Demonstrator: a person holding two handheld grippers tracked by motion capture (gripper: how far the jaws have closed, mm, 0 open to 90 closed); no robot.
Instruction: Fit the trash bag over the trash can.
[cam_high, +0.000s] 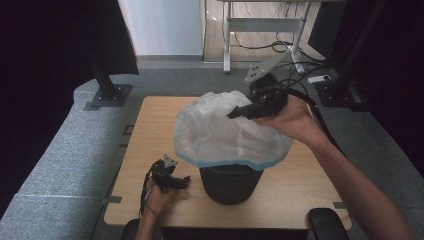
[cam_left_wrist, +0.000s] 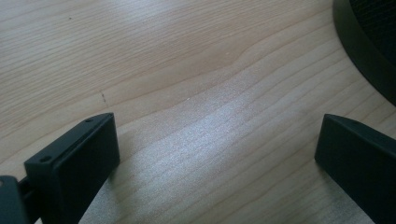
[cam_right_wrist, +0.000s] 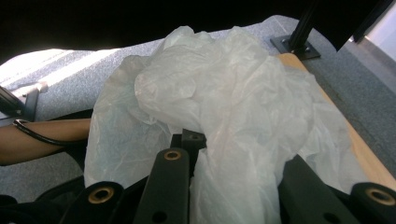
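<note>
A: Your right tool (cam_high: 235, 113) is clenched on the plastic bag (cam_high: 220, 132), draped over the black bin (cam_high: 229, 184) near the desk's (cam_high: 150, 130) front edge.
B: Left tool (cam_high: 186, 181) released, bare desk beside it; bin's rim hidden.

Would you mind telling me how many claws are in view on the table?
2: the left claw rests open on the table beside the black bin; the right claw is above it, shut on the plastic bag.
</note>
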